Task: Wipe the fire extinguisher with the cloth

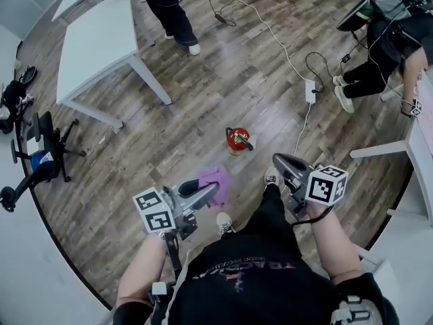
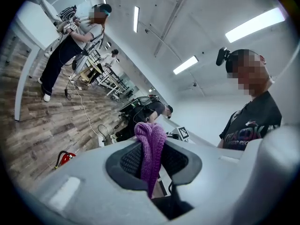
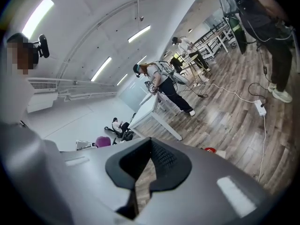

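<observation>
Purple cloth (image 2: 151, 146) pinched in my left jaws; right jaws together, empty. Extinguisher (image 1: 237, 139) upright on floor (image 1: 203, 93), far off cloth. Wiping either pending or finished.

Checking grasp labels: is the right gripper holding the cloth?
No, the left gripper clamps the purple cloth; the right gripper is empty.

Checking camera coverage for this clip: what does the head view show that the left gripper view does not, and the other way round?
Only the head view: both grippers at once, the left gripper and the right gripper, with the fire extinguisher standing apart from both. Only the left gripper view: close up, its jaws closed on the purple cloth, plus the ceiling lights. Both: the cloth in the left gripper and the red extinguisher on the wood floor, untouched.
</observation>
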`<state>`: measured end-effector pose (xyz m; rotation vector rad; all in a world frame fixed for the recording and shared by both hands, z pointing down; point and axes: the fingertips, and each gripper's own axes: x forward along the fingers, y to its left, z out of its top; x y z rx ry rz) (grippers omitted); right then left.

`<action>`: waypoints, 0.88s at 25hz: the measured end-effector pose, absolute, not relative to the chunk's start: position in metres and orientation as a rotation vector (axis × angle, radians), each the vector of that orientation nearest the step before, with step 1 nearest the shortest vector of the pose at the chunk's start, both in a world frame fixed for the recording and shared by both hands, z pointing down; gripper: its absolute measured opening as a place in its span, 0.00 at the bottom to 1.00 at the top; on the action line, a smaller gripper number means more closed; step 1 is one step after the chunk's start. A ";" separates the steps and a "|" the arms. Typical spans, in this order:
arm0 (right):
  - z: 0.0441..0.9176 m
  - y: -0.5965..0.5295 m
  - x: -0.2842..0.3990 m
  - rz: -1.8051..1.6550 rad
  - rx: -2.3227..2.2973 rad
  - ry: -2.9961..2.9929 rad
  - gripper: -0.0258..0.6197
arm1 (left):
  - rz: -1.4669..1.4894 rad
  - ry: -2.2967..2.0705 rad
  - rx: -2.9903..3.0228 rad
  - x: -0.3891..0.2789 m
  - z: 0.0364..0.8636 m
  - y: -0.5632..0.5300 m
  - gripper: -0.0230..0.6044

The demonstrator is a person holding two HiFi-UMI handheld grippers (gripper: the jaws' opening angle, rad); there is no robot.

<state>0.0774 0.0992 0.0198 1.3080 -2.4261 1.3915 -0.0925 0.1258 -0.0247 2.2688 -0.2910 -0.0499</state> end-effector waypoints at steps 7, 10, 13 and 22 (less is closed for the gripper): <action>0.012 0.183 0.018 1.400 1.364 -2.362 0.05 | -0.051 -0.240 2.218 -0.148 -0.023 0.195 0.15; 0.007 0.207 0.001 1.388 1.342 -2.359 0.05 | -0.070 -0.247 2.217 -0.159 -0.024 0.214 0.15; -0.002 0.227 -0.011 1.351 1.323 -2.367 0.05 | -0.099 -0.254 2.215 -0.163 -0.027 0.229 0.15; -0.009 0.285 -0.018 1.298 1.349 -2.395 0.05 | -0.073 -0.228 2.235 -0.157 -0.029 0.285 0.15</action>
